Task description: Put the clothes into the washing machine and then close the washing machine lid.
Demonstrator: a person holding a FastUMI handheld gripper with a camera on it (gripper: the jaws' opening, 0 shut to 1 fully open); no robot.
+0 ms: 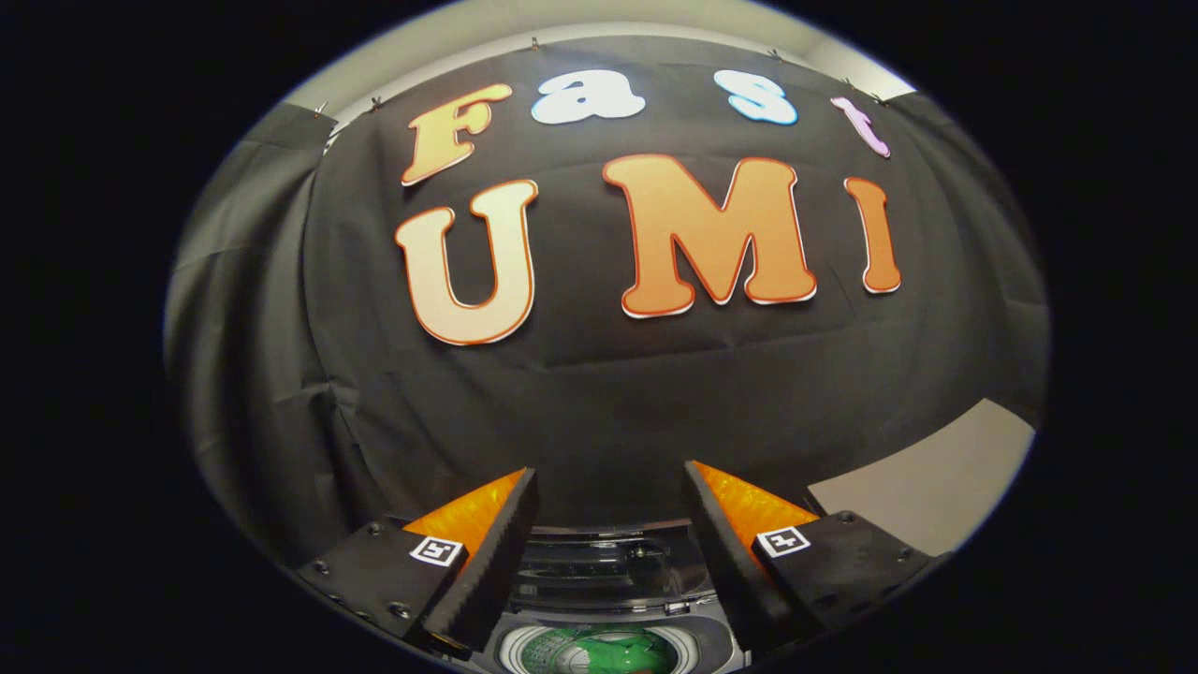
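Green clothes (608, 652) inside open washing machine (608, 571), lid (604, 543) raised.

Hand-held two-finger gripper (608, 505) raised above the top-loading washing machine's round tub opening (599, 651), fingers (496, 552) spread wide apart, gripping nothing, ridged inner faces turned toward each other, tips aimed past the opening.

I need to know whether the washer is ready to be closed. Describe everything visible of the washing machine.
The washing machine sits below the gripper, seen between its open jaws, which touch nothing. Its round drum opening faces up, ringed by a pale rim, with green cloth inside. Beyond the opening a dark, glossy, see-through lid appears raised. The housing looks like grey plastic.
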